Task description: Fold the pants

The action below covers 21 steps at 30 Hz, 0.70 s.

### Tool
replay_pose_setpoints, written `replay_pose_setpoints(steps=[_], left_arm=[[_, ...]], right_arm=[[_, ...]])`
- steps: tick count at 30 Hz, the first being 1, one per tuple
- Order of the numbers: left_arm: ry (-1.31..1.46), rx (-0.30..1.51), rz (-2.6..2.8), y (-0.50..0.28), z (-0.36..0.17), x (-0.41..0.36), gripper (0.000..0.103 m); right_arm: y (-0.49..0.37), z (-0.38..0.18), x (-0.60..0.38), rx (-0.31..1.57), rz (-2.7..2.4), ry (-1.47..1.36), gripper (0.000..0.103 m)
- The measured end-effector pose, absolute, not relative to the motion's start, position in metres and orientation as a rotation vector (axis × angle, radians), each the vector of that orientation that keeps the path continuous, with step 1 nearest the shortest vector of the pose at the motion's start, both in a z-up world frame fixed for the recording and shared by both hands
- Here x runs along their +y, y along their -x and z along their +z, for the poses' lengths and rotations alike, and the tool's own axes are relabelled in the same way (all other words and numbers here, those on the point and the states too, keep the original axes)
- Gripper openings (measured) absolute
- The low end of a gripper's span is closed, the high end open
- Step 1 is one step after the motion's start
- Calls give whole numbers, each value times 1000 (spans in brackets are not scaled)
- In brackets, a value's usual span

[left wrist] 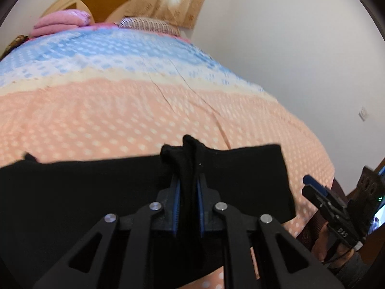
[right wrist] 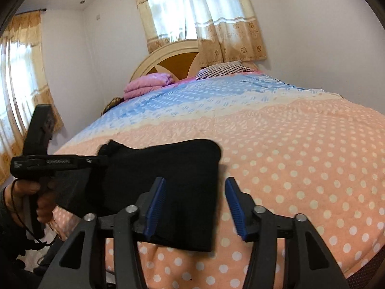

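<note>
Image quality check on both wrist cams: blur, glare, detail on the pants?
Left wrist: bedspread smeared by motion blur, pants a flat black mass without fold detail, left gripper sharp. Right wrist: sharper, curtained window blown out, pants edge soft, right gripper crisp; strong fisheye bending in both.

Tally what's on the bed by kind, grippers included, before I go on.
Black pants: 1
Pink folded blanket: 1
Striped pillow: 1
Grippers: 2, left gripper and right gripper
Total: 5
</note>
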<state>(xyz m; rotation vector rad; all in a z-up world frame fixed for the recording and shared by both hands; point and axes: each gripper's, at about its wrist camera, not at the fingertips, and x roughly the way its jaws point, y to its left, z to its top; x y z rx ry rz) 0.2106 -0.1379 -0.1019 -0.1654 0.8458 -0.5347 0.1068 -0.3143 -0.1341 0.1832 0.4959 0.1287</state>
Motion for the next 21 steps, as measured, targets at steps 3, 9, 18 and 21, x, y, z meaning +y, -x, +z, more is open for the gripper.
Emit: replay_pose_setpoints(steps=[3,9,18,21], left_arm=[[159,849,-494,-209,-101,-119,13],[185,929,-409,-220,-144,-103,16],[178,899,-418,-211,-142,-102,22],[145,869,-405,-203,-135,-99,50]], right_arm=[[-108,-138,-314,519,141,-187,58],[-104,-137,-291,515,217,-127,58],[-118,-167,-242,701,279,109,65],[-113,-142,-244,628,330,55,65]])
